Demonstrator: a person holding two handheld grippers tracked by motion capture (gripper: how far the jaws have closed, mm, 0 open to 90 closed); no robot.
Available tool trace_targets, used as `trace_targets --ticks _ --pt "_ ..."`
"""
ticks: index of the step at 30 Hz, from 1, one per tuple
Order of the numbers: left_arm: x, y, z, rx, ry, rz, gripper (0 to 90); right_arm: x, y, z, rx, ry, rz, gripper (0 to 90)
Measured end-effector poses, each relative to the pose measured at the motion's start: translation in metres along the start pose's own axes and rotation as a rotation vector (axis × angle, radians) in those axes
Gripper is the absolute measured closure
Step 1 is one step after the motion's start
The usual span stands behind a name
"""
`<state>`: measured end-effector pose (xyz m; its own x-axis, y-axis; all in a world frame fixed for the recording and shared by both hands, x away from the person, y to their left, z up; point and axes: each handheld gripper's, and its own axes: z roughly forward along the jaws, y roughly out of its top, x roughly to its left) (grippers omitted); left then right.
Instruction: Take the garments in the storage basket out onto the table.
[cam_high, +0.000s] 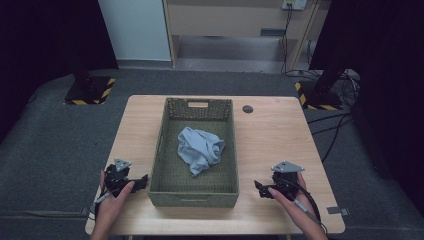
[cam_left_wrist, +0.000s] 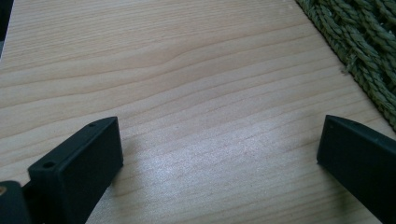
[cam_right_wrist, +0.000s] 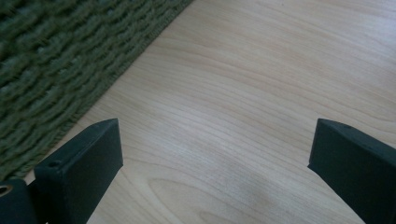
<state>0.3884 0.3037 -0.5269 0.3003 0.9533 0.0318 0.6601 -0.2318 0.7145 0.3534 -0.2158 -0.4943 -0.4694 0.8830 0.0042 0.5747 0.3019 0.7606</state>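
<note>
Both grippers, left gripper (cam_high: 142, 181) and right gripper (cam_high: 260, 188), rest released on the counter (cam_high: 270, 145), flanking the woven basket (cam_high: 165, 145); a crumpled blue cloth (cam_high: 200, 148) lies inside it, untouched.

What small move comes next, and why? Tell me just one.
Probably lift the right hand-held gripper over the basket's right wall toward the crumpled light blue cloth. Both it and the left hand-held gripper sit low on the table outside the basket, jaws wide apart and holding nothing, while the cloth lies inside the basket, untouched.
</note>
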Motion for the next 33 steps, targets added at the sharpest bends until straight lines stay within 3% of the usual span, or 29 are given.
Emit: trace_targets --ticks 19,33 --pt "0.000 0.000 0.000 -0.001 0.000 -0.001 0.0 0.028 0.053 -0.048 -0.061 0.033 -0.064 2.8" --pt "0.000 0.000 0.000 -0.001 0.000 -0.002 0.0 0.044 0.088 -0.052 -0.079 0.054 -0.119 2.8"
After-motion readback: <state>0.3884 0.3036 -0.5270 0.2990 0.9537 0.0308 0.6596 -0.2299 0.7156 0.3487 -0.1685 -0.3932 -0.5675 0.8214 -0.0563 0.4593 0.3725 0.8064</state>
